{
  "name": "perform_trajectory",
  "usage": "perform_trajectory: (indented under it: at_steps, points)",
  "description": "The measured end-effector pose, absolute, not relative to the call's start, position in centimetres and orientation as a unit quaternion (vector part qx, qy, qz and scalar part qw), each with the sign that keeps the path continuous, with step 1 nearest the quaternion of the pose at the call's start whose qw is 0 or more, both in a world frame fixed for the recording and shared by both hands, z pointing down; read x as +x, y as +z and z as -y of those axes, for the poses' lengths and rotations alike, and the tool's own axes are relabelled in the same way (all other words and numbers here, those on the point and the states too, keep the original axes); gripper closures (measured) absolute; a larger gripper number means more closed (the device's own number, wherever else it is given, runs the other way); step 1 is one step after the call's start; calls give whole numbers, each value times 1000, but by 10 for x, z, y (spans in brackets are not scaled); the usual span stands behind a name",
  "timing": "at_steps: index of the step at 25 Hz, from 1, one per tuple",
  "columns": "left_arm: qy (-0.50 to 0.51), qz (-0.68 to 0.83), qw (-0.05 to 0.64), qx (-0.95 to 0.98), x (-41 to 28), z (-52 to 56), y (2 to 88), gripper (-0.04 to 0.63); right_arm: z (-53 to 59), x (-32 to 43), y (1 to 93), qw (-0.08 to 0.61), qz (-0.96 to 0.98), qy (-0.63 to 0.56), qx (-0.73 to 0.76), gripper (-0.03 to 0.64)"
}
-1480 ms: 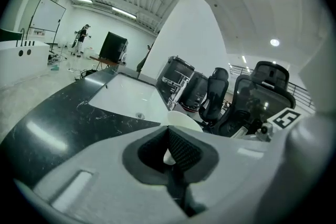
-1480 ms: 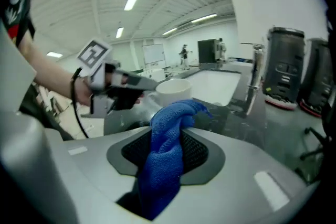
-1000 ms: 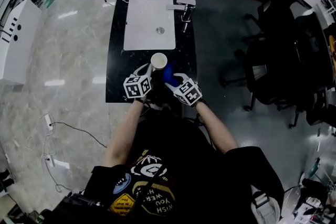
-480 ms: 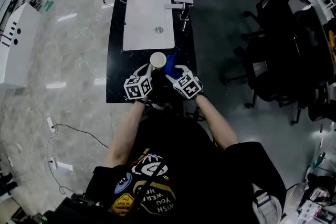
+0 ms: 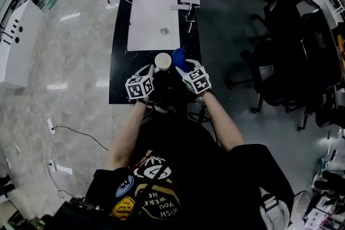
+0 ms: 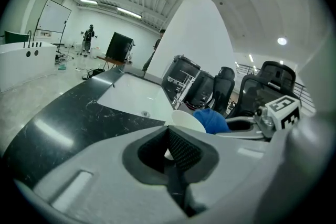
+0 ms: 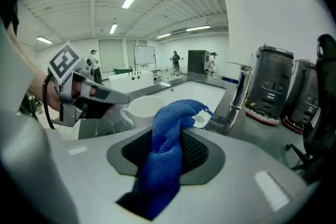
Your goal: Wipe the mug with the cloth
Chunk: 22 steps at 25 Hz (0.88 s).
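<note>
Jaws of the right claw point(image 7: 167, 152) clamp the cloth point(image 7: 176, 118), its bunched tip just beside the mug point(image 7: 144, 110). The left claw point(image 6: 170, 152) seems to pinch the mug's handle, near the sink point(image 5: 151, 21). Wiping looks unfinished; contact is unclear.

White sink point(image 5: 152, 21), chrome faucet point(image 5: 188, 7), black marble counter point(image 5: 119, 72), office chairs point(image 5: 280, 62)

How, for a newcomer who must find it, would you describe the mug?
Find the black marble counter with the white sink set in it. On the sink's side toward the person is a white mug, mouth up, beside a blue cloth. It is the only cup there.
</note>
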State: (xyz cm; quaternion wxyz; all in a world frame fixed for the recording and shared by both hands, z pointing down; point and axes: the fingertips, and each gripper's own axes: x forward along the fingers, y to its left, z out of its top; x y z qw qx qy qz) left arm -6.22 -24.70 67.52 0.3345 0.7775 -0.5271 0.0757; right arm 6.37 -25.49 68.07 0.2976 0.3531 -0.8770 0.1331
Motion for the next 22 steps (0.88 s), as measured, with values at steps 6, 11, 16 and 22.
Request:
perform_trajectory:
  at_steps: [6, 11, 16, 22]
  points:
    - [78, 518, 338, 782, -56, 241, 676, 592, 164, 28, 708, 351, 902, 94, 233, 472]
    - [78, 523, 332, 781, -64, 241, 671, 592, 215, 67, 698, 308, 871, 131, 360, 471]
    - [92, 531, 328, 776, -62, 247, 673, 592, 263, 59, 694, 334, 861, 117, 365, 471]
    - [81, 485, 347, 799, -37, 240, 673, 592, 182, 34, 709, 363, 889, 117, 253, 469]
